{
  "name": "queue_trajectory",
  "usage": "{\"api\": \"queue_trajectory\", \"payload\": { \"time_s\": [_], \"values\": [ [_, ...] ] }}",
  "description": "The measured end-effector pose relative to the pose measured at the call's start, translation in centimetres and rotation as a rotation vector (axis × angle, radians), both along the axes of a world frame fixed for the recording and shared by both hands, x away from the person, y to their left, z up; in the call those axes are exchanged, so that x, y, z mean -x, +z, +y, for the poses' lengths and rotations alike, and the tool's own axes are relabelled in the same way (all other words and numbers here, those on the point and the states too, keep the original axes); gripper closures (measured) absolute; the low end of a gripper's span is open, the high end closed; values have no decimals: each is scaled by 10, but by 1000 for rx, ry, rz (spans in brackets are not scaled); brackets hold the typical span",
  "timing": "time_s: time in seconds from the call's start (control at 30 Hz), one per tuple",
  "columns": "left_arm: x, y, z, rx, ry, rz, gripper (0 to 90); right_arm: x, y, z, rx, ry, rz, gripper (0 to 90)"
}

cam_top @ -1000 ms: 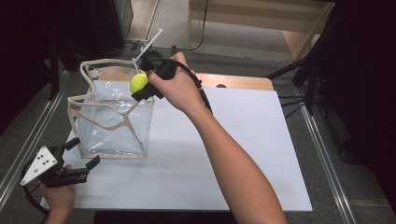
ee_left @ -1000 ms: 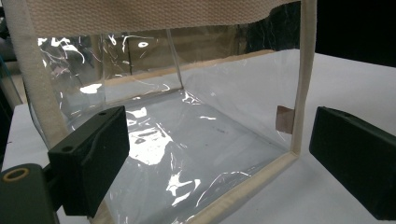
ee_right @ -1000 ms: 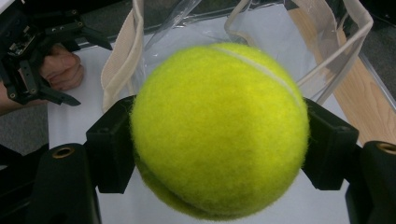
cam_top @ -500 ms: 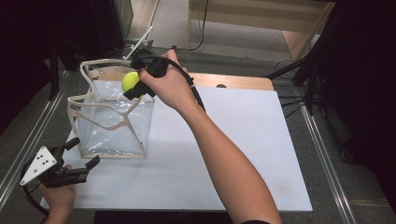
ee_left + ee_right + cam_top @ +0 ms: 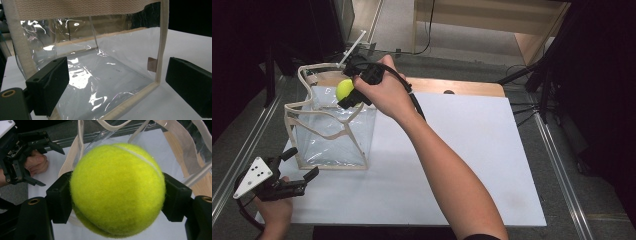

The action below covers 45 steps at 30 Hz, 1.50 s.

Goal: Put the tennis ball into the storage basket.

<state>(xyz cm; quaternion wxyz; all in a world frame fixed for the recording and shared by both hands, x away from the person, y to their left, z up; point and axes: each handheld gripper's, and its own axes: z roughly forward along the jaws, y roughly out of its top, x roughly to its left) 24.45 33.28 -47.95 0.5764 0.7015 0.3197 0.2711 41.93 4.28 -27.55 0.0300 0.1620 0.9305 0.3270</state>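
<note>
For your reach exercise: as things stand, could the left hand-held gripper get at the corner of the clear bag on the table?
Probably yes. The left hand-held gripper has open jaws level with the clear bag, whose near corner edge faces them unobstructed.

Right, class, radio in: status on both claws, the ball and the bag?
Right claw shut on tennis ball, above the clear bag. Left claw open, beside the bag. Bag mouth open, nothing blocking.

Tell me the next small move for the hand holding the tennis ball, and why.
Probably lower the right gripper a little into the clear bag before letting go. It is shut on the tennis ball, which hangs above the bag's open top among loose straps, and the left gripper waits open beside the bag.
</note>
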Motion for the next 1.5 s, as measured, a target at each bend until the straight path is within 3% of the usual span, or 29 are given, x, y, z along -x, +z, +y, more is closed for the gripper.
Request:
{"api": "queue_trajectory", "payload": {
  "time_s": [0.63,1.17,1.5],
  "values": [
    [0,0,0,1,1,0,53,-3,-17,13,32,12,14,233],
    [0,0,0,0,0,0,53,-1,-24,18,101,25,-8,232],
    [0,0,0,-2,-2,-1,54,0,-27,18,161,61,-23,223]
  ]
}}
